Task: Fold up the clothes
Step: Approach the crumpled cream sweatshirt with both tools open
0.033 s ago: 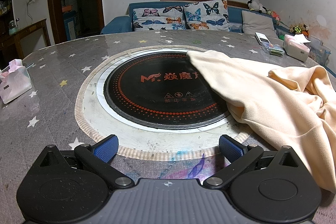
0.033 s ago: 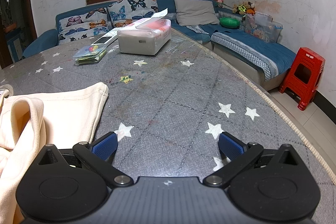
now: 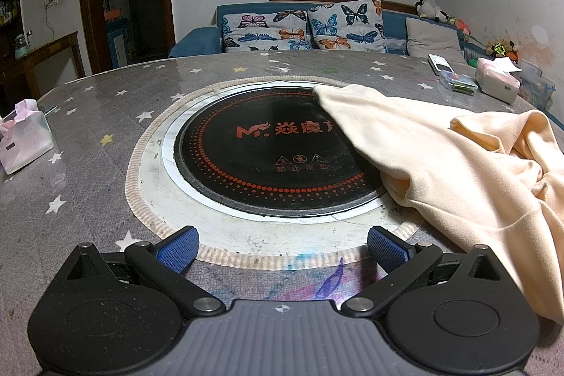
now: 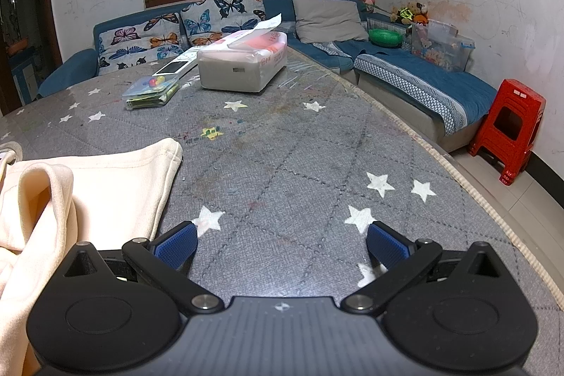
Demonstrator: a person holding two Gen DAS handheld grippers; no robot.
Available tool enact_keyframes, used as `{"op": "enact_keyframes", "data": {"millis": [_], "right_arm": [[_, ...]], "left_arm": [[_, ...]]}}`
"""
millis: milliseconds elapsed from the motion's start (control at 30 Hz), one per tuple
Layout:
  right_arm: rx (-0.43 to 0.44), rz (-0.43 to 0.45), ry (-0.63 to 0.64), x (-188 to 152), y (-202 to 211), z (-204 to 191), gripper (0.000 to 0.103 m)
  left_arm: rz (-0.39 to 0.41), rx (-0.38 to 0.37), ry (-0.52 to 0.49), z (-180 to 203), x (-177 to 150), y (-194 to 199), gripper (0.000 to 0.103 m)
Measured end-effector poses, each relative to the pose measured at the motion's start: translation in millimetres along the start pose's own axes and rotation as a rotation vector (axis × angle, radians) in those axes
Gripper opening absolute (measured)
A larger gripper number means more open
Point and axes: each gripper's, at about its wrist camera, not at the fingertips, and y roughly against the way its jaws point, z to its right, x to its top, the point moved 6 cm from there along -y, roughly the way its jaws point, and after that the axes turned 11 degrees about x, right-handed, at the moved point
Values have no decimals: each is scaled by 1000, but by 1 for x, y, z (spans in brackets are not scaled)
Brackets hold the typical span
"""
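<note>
While both tools hovered low over the round table (image 3: 88, 115), the cream garment (image 3: 458, 178) lay crumpled toward the table's right side, soft and fleecy, one flat corner draped over the right rim of the black induction plate (image 3: 268, 157) set in the table's centre. In the left wrist view its bulk rose into loose folds and ran off the right border of the picture, so its full shape could not be made out. The left gripper (image 3: 282, 247) stood with its blue-padded fingers (image 3: 176, 249) spread wide, nothing between them, above the near edge of the pale ring around the plate and just left of the garment's hem.

Seen from the right wrist, the same garment (image 4: 105, 185) showed a stitched hem lying flat on the star-printed cloth and a rolled fold standing beside it; the rest was cut off at the left border and partly hidden behind the tool's body. The right gripper (image 4: 282, 244) was likewise fully spread and empty, over bare cloth just right of the hem. Toward the table's far edge sat a tissue pack (image 4: 243, 62).
</note>
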Motion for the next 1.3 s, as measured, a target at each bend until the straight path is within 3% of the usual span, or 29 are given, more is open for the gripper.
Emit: {"op": "enact_keyframes", "data": {"millis": [200, 600, 1300], "right_arm": [[16, -15, 4, 3, 2, 0, 103], [97, 35, 60, -9, 56, -17, 103], [244, 1, 141, -45, 99, -71, 103]], "left_arm": [[5, -1, 2, 1, 1, 1, 103], [-14, 23, -4, 5, 3, 6, 103], [-24, -96, 15, 43, 3, 59, 103]]}}
